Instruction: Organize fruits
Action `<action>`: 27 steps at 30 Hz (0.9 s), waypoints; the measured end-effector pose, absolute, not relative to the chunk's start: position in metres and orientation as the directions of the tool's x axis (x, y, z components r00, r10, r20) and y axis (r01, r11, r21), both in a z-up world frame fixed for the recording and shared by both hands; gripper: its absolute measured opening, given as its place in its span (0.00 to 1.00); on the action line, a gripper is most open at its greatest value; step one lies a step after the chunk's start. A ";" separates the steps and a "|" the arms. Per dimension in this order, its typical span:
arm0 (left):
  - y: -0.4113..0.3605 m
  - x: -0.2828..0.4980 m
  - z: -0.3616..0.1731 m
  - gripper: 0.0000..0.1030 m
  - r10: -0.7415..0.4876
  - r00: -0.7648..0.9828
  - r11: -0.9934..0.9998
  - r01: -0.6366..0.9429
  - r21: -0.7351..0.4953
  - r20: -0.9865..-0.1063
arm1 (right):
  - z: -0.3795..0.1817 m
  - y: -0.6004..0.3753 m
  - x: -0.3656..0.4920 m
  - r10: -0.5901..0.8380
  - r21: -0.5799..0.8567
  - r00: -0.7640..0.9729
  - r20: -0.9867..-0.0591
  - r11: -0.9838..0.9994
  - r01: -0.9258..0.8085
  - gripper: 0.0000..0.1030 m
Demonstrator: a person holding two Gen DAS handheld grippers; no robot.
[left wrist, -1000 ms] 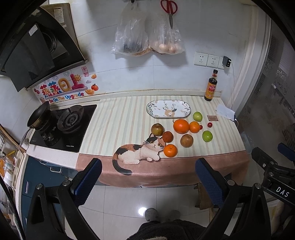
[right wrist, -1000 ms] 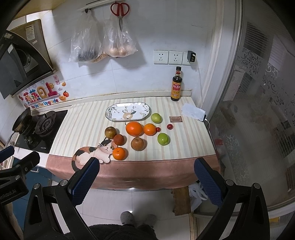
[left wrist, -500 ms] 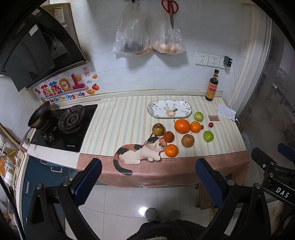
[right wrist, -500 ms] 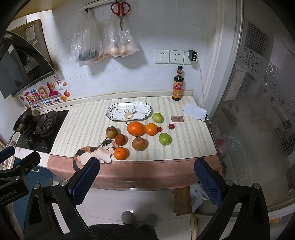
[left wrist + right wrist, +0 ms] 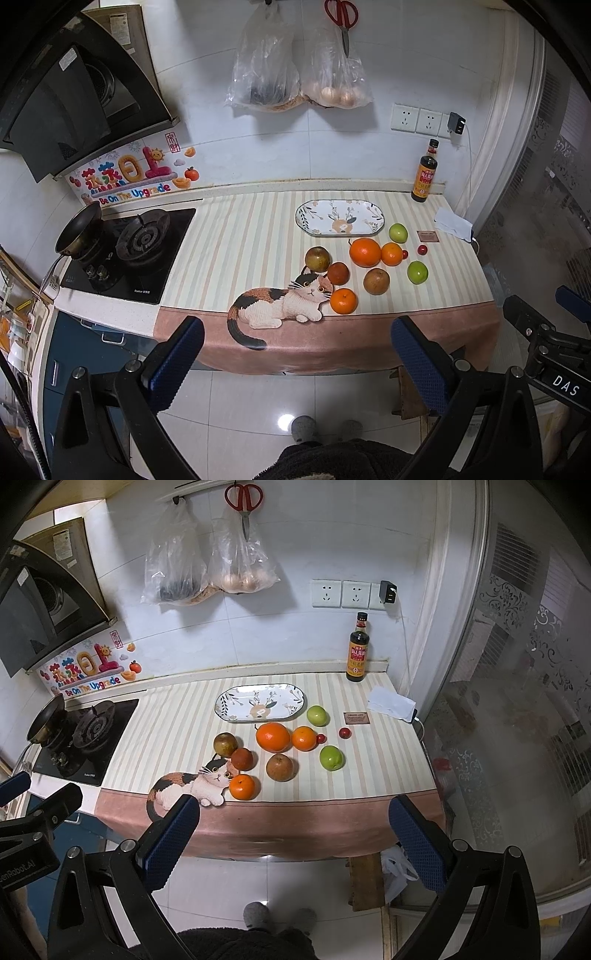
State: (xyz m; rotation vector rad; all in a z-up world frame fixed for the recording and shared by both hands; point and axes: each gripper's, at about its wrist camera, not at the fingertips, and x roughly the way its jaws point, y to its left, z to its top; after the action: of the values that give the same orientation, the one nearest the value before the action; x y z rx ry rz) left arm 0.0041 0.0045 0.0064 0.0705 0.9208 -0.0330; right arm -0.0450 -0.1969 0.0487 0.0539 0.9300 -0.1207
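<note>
Several fruits lie on the striped counter cloth (image 5: pixel 240 251): a big orange (image 5: pixel 365 252) (image 5: pixel 273 736), smaller oranges, brownish pears, two green apples (image 5: pixel 417 272) (image 5: pixel 331 757) and small red tomatoes. An empty oval plate (image 5: pixel 340 222) (image 5: pixel 260 702) with a deer print sits behind them. My left gripper (image 5: pixel 297 362) is open and empty, held well back from the counter's front edge. My right gripper (image 5: pixel 293 838) is open and empty too, also back from the counter.
A gas hob (image 5: pixel 136 251) with a small pan (image 5: pixel 79 229) is at the left. A dark sauce bottle (image 5: pixel 357 650) stands at the back right by a white cloth (image 5: pixel 391 703). Bags and scissors (image 5: pixel 243 502) hang on the wall. Tiled floor lies below.
Both views have drifted very slightly; the counter and fruits sit a touch further right in frame. Nothing on the counter has moved and both grippers stay open.
</note>
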 end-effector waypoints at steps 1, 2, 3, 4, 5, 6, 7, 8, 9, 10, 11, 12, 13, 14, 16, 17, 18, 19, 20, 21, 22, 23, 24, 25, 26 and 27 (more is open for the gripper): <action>0.005 0.004 0.007 1.00 0.001 0.605 0.997 0.059 0.046 -0.796 | 0.049 -0.196 -0.045 -0.080 -0.005 0.592 -0.802 0.992 0.127 1.00; 0.004 0.004 0.007 1.00 0.001 0.605 0.997 0.059 0.046 -0.797 | 0.049 -0.196 -0.045 -0.079 -0.004 0.592 -0.802 0.992 0.127 1.00; 0.004 0.004 0.007 1.00 0.001 0.604 0.997 0.059 0.046 -0.797 | 0.049 -0.196 -0.045 -0.080 -0.006 0.592 -0.802 0.992 0.127 1.00; 0.004 0.004 0.007 1.00 0.002 0.605 0.997 0.059 0.047 -0.796 | 0.049 -0.196 -0.045 -0.082 -0.007 0.592 -0.802 0.992 0.127 1.00; 0.005 0.005 0.007 1.00 0.001 0.606 0.997 0.059 0.047 -0.795 | 0.049 -0.197 -0.045 -0.079 -0.004 0.592 -0.802 0.992 0.127 1.00; 0.005 0.005 0.007 1.00 0.002 0.607 0.997 0.058 0.047 -0.795 | 0.049 -0.197 -0.045 -0.079 -0.005 0.591 -0.802 0.992 0.127 1.00; 0.007 0.005 0.007 1.00 0.001 0.608 0.997 0.058 0.045 -0.794 | 0.049 -0.197 -0.045 -0.079 -0.004 0.591 -0.803 0.992 0.127 1.00; 0.008 0.005 0.007 1.00 -0.001 0.609 0.997 0.058 0.043 -0.793 | 0.049 -0.197 -0.045 -0.079 -0.005 0.592 -0.802 0.992 0.126 1.00; 0.009 0.004 0.008 1.00 -0.002 0.611 0.997 0.057 0.042 -0.791 | 0.049 -0.197 -0.045 -0.080 -0.006 0.591 -0.803 0.992 0.126 1.00; 0.011 0.003 0.009 1.00 -0.003 0.615 0.997 0.057 0.041 -0.789 | 0.049 -0.197 -0.045 -0.079 -0.005 0.591 -0.803 0.992 0.125 1.00; 0.011 0.003 0.009 1.00 -0.002 0.617 0.997 0.057 0.042 -0.787 | 0.049 -0.196 -0.045 -0.077 -0.004 0.591 -0.803 0.992 0.124 1.00; 0.011 0.002 0.009 1.00 -0.001 0.618 0.997 0.057 0.043 -0.786 | 0.049 -0.195 -0.045 -0.077 -0.005 0.592 -0.802 0.992 0.123 1.00; 0.012 0.003 0.009 1.00 -0.003 0.618 0.997 0.058 0.042 -0.786 | 0.050 -0.195 -0.045 -0.079 -0.006 0.593 -0.802 0.992 0.124 1.00; 0.012 0.002 0.009 1.00 -0.003 0.618 0.997 0.059 0.042 -0.786 | 0.050 -0.194 -0.045 -0.079 -0.006 0.593 -0.801 0.992 0.124 1.00; 0.011 0.002 0.010 1.00 -0.002 0.619 0.997 0.059 0.044 -0.785 | 0.051 -0.193 -0.045 -0.080 -0.005 0.595 -0.800 0.992 0.126 1.00; 0.011 0.002 0.010 1.00 -0.003 0.620 0.997 0.061 0.045 -0.784 | 0.052 -0.192 -0.045 -0.080 -0.005 0.596 -0.799 0.992 0.126 1.00; 0.012 0.002 0.010 1.00 -0.004 0.621 0.997 0.062 0.044 -0.784 | 0.052 -0.191 -0.045 -0.078 -0.003 0.595 -0.800 0.992 0.127 1.00; 0.012 0.002 0.010 1.00 -0.005 0.621 0.997 0.061 0.043 -0.784 | 0.052 -0.191 -0.044 -0.077 0.000 0.594 -0.801 0.992 0.128 1.00; 0.011 0.001 0.010 1.00 -0.003 0.621 0.997 0.060 0.044 -0.784 | 0.052 -0.189 -0.044 -0.076 0.001 0.593 -0.802 0.992 0.129 1.00; 0.010 0.001 0.010 1.00 -0.002 0.621 0.997 0.059 0.044 -0.784 | 0.052 -0.189 -0.043 -0.075 0.002 0.593 -0.802 0.992 0.128 1.00; 0.010 0.001 0.010 1.00 -0.003 0.622 0.997 0.059 0.043 -0.783 | 0.052 -0.188 -0.043 -0.073 0.005 0.593 -0.802 0.992 0.129 1.00; 0.011 0.002 0.010 1.00 -0.003 0.627 0.998 0.056 0.042 -0.779 | 0.052 -0.188 -0.042 -0.070 0.009 0.594 -0.801 0.992 0.130 1.00; 0.012 0.003 0.010 1.00 -0.001 0.637 0.998 0.051 0.040 -0.771 | 0.051 -0.188 -0.042 -0.069 0.013 0.596 -0.800 0.991 0.132 1.00; 0.013 0.005 0.009 1.00 0.000 0.651 0.998 0.043 0.037 -0.759 | 0.051 -0.187 -0.040 -0.068 0.021 0.600 -0.797 0.990 0.139 1.00; 0.015 0.009 0.008 1.00 0.003 0.662 0.999 0.036 0.037 -0.749 | 0.050 -0.187 -0.039 -0.063 0.032 0.607 -0.792 0.989 0.145 1.00; 0.017 0.012 0.006 1.00 0.013 0.675 0.999 0.027 0.042 -0.738 | 0.049 -0.188 -0.038 -0.054 0.049 0.617 -0.785 0.988 0.149 1.00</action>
State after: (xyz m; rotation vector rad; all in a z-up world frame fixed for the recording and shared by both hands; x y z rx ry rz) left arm 0.0119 0.0174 0.0056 0.0502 0.8300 -0.0077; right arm -0.0383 -0.1880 0.0487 0.1130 0.8983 -0.1172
